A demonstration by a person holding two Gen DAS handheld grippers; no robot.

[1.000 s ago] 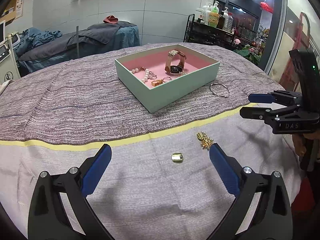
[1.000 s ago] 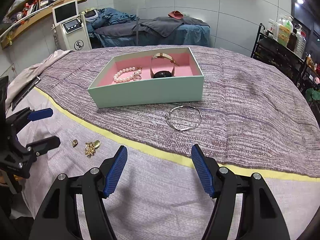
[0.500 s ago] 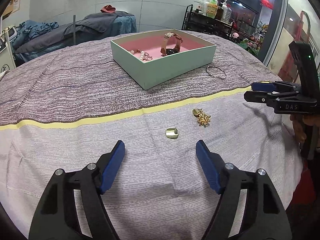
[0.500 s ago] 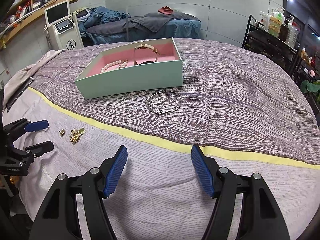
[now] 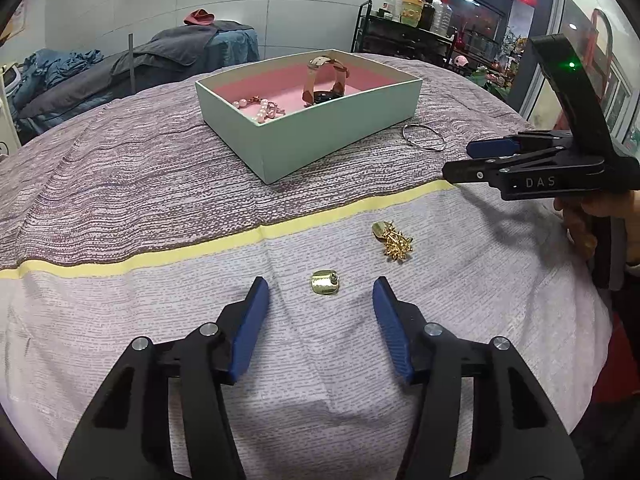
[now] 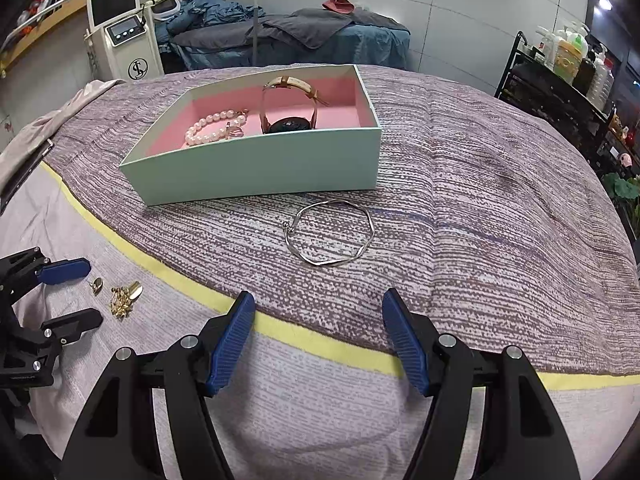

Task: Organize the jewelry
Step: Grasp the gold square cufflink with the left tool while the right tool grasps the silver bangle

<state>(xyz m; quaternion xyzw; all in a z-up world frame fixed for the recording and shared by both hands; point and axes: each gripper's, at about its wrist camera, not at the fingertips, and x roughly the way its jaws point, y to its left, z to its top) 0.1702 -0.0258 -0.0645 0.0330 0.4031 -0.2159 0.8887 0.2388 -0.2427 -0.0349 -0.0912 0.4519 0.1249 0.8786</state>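
Behind your striped bedspread [image 6: 500, 184] you see a treatment bed [image 6: 320, 36], a white machine [image 6: 124, 40], and a bottle rack [image 5: 404, 36].

- My left gripper [image 5: 320, 304] is angling downward, its jaws closing with nothing yet pressed between the blue pads [image 5: 250, 326].
- My right gripper [image 6: 318, 340] is tilting downward, jaws standing apart and gripping nothing.

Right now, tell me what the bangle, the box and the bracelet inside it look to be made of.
Bangle: thin silver-coloured metal, going by its bright glints and wavy wire form.
Box: probably matte mint cardboard with flat thin walls and a pink lining.
Bracelet: glossy pale beads, pearl-like; real or imitation is unclear.
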